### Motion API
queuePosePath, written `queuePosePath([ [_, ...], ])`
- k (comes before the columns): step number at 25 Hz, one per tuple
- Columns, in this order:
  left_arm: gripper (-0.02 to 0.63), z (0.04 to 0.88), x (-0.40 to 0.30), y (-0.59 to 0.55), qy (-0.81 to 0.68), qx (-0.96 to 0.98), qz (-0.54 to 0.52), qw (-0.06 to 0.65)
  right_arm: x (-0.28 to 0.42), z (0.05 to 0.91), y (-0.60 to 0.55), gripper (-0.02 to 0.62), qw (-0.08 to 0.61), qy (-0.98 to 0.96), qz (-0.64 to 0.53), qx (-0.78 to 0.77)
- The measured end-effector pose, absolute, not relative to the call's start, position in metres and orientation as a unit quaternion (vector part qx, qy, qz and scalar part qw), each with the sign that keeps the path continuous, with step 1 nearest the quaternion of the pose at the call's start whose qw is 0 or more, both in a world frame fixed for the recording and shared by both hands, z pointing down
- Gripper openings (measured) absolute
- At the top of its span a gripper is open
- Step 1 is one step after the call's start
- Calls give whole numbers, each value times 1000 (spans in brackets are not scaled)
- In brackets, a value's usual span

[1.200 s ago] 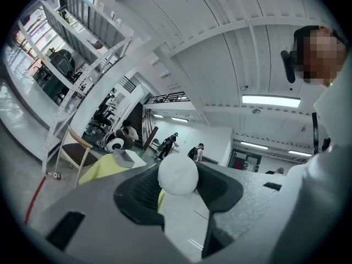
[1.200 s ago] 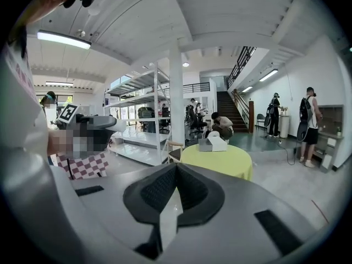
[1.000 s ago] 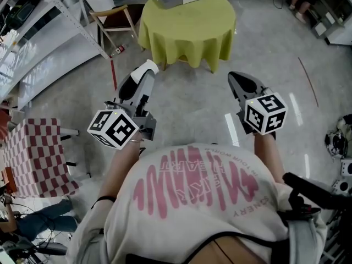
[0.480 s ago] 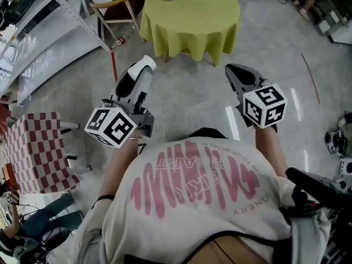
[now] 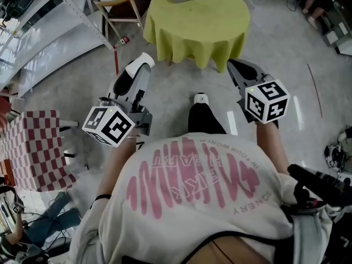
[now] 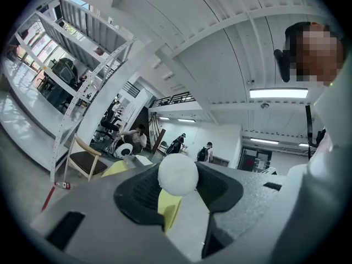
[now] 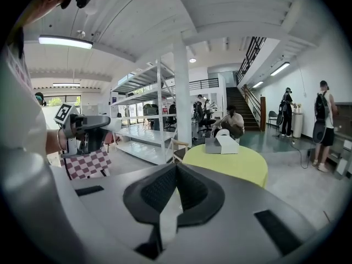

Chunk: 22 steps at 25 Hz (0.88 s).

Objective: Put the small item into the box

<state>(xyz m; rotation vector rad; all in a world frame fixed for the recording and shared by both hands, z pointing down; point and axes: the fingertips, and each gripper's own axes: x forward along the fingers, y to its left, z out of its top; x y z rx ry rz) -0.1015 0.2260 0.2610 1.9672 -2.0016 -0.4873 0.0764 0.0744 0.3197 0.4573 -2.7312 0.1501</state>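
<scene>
White and round, the small ball point(image 6: 177, 174) sits pinched between the jaw tips of the left gripper point(image 5: 143, 64), which is held level and clamped on it with the jaws standing wide. Right gripper point(image 7: 176, 169): jaw tips meet, nothing between them. The box point(image 7: 221, 143), grey with a pale lid raised, stands on the round table point(image 5: 165, 34) under a yellow-green cloth point(image 5: 203, 26), well apart from both grippers across bare floor.

Assessment: pick-up is done and the item is secured. Outstanding steps are closing the gap to the table, bringing the ball over the box opening, and releasing it. Placement not yet begun.
</scene>
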Motion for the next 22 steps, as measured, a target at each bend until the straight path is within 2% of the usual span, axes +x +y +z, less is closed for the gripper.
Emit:
queuePosePath([
  [22, 184, 246, -219, -26, -727, 644, -190, 145, -73, 288, -200, 6, 158, -981, 70, 90],
])
